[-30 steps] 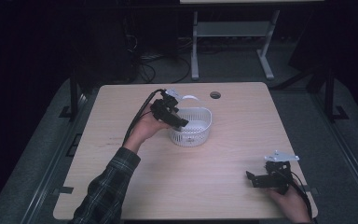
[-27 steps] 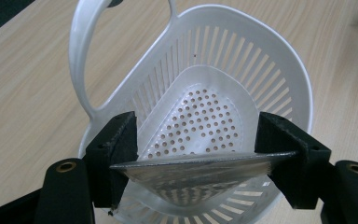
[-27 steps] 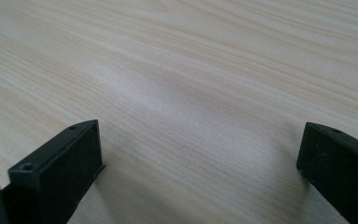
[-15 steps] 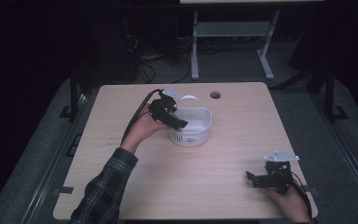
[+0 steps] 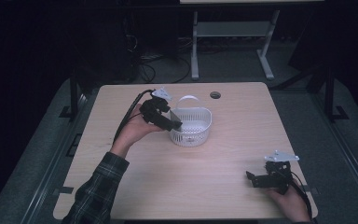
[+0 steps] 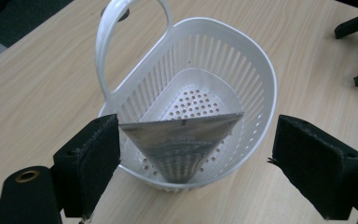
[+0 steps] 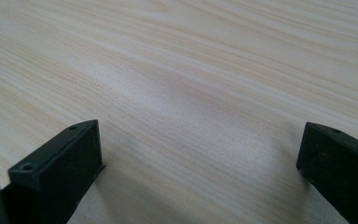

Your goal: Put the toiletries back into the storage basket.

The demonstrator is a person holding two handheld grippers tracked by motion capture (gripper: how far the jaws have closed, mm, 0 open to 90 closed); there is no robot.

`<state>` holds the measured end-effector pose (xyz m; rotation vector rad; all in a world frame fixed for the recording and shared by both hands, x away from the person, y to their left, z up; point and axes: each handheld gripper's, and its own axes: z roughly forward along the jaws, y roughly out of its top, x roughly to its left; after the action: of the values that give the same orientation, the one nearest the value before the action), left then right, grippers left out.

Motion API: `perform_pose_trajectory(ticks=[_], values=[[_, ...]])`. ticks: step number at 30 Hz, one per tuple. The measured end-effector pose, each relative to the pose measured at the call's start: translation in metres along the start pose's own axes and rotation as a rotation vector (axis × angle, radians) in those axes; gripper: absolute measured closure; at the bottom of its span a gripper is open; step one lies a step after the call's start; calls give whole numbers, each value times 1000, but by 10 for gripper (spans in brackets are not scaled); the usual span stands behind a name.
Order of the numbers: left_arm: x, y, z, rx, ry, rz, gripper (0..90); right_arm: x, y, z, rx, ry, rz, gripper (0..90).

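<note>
Nothing shifted: silver packet (image 6: 182,147) leans in basket (image 6: 256,70).

One basket (image 5: 192,126), one silver packet (image 6: 182,144).

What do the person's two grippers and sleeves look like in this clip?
Both are black. The left gripper and the right gripper each carry a grey three-cornered plate on top and trail a black cable. Their jaws are blocky, with matte black pads. The left forearm wears a dark plaid sleeve.
</note>
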<state>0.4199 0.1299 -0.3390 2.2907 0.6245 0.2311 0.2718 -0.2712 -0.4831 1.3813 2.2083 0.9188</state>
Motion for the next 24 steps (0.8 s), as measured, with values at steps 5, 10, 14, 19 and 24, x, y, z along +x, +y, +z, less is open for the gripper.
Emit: perform_pose_trajectory(ticks=[5, 10, 14, 19, 24], values=[[-2, -4, -11, -10, 9, 9, 143, 0, 0, 0, 0, 0, 0, 0], [-5, -10, -19, -17, 17, 14, 144, 0, 0, 0, 0, 0, 0, 0], [-9, -18, -25, -18, 24, 8, 144, 0, 0, 0, 0, 0, 0, 0], [-17, -32, -31, -19, 38, 6, 144, 0, 0, 0, 0, 0, 0, 0], [-26, -53, -38, -37, 54, -4, 145, 0, 0, 0, 0, 0, 0, 0]])
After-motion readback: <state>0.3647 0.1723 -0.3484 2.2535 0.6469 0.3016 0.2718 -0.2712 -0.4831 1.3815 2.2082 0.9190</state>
